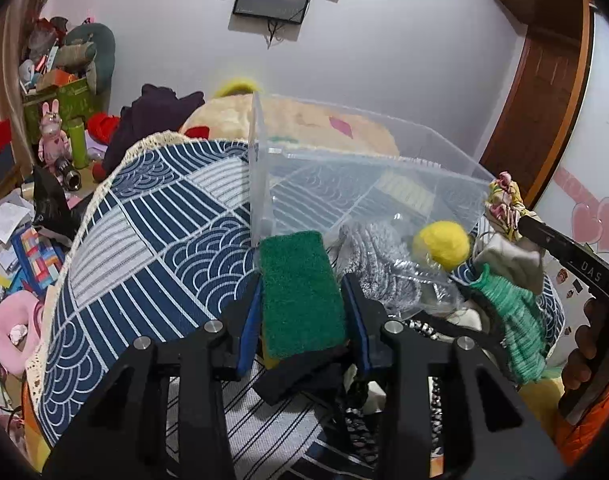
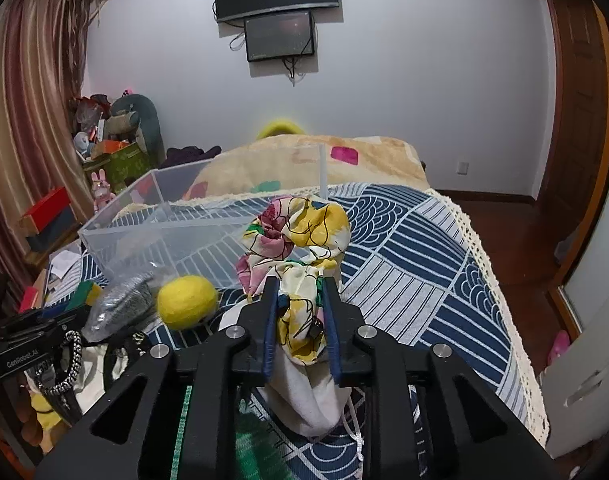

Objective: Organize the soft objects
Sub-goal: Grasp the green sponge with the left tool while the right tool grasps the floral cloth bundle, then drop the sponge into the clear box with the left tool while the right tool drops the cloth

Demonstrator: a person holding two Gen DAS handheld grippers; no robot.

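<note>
Left gripper (image 1: 302, 300) clamps the green sponge (image 1: 300, 292) just in front of the clear bin (image 1: 368, 176) on the patterned cloth (image 1: 144, 216), yellow ball (image 1: 441, 245) nearby. Right gripper (image 2: 300, 308) pinches the floral cloth (image 2: 300, 236) beside the bin's near corner.

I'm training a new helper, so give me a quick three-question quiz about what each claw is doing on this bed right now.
1. True or false: the left claw grips the green scouring sponge.
2. What does the right claw pinch? A) yellow felt ball B) floral yellow-and-pink cloth C) grey knitted fabric
3. Is anything soft inside the clear plastic box?

Key: 1 true; 2 B; 3 no, it looks empty.
</note>
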